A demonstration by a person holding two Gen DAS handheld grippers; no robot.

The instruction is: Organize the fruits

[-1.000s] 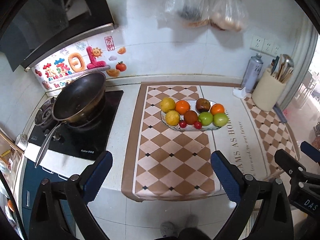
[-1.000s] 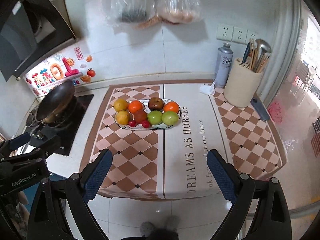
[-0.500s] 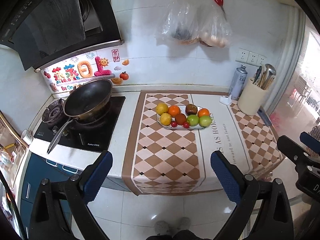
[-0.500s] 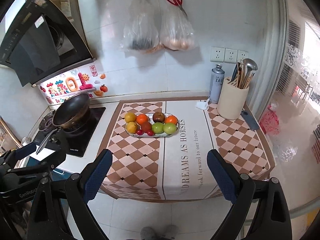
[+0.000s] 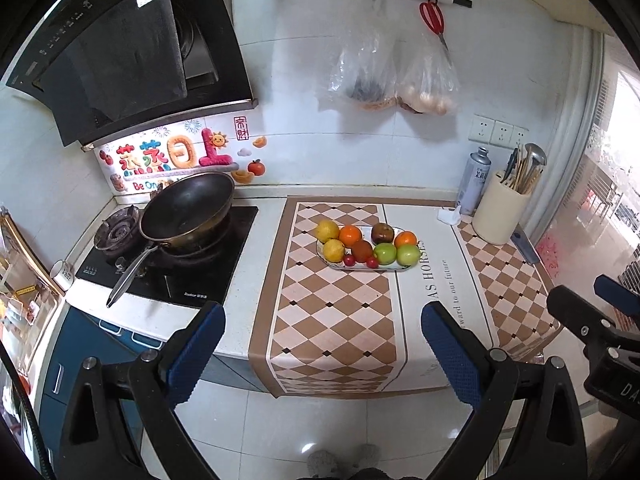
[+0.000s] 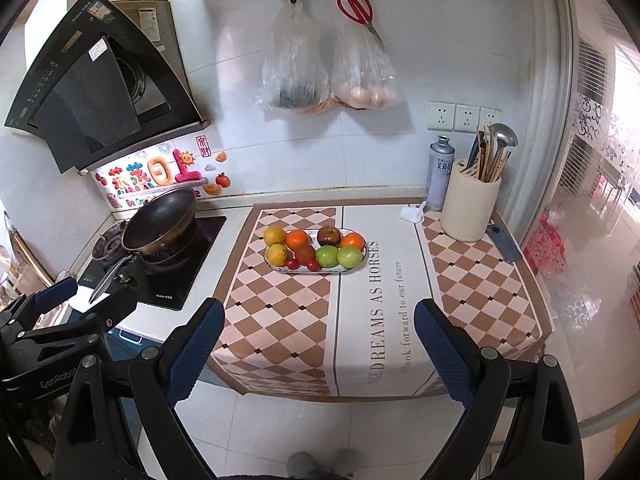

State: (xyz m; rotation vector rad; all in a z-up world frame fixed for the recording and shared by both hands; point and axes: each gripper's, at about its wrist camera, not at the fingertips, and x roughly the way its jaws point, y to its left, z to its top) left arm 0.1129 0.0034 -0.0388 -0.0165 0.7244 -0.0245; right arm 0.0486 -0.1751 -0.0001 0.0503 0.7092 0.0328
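An oval white plate (image 5: pixel 405 267) (image 6: pixel 276 267) sits on the checkered counter mat and holds two lemons (image 5: pixel 327 230) (image 6: pixel 274 235), two oranges (image 5: pixel 350 235) (image 6: pixel 297 239), a dark apple (image 5: pixel 382 233) (image 6: pixel 329 235), a brown fruit (image 5: pixel 362 250), two green apples (image 5: pixel 408 255) (image 6: pixel 349 256) and small red tomatoes (image 5: pixel 372 263) (image 6: pixel 313 265). My left gripper (image 5: pixel 322 350) is open and empty, well back from the counter, above the floor. My right gripper (image 6: pixel 318 346) is open and empty, likewise held back. Each gripper shows at the edge of the other's view.
A black wok (image 5: pixel 187 211) (image 6: pixel 160 220) sits on the gas stove at left. A utensil holder (image 5: pixel 501 219) (image 6: pixel 470 207) and spray can (image 5: pixel 473 181) (image 6: pixel 439 172) stand at the back right. Two plastic bags (image 5: pixel 387 76) (image 6: pixel 328 68) hang on the wall. Tiled floor lies below the grippers.
Both grippers have pulled back and up from the counter; the plate of fruit now looks smaller and farther away. Both stay open and empty.
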